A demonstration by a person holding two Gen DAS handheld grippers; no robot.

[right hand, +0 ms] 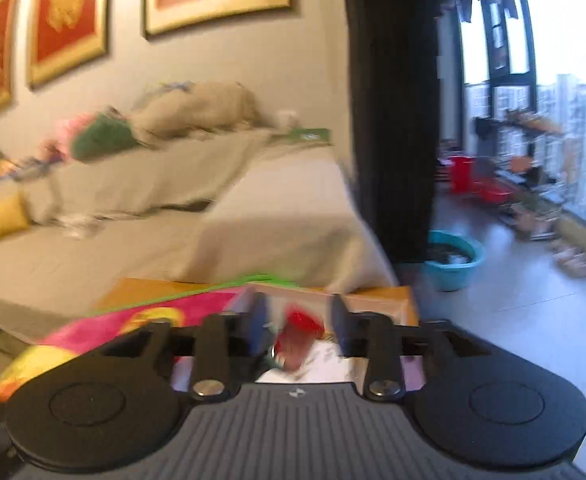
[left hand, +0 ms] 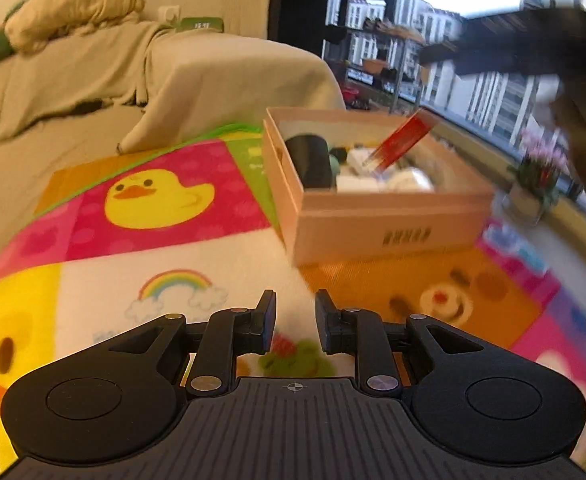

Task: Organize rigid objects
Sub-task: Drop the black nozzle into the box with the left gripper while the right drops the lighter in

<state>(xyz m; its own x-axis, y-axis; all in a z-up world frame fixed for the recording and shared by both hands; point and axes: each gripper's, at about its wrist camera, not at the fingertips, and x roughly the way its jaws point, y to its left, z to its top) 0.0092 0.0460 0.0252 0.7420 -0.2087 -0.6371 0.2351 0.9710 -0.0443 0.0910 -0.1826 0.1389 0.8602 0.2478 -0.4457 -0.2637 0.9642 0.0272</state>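
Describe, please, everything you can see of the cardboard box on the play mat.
The cardboard box is pale pinkish-beige, rectangular and open at the top, with no lid in view. A dark printed mark sits on its near side wall. It stands upright and flat on the colourful play mat, in front of the covered sofa. Inside lie a black cylinder, some white items and a red flat packet that leans tilted, its top end above the rim. No gripper touches the box.

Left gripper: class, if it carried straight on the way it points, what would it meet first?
Probably the play mat: the left gripper tilts down toward it, jaws empty. The cardboard box sits further right; blur makes depth uncertain.
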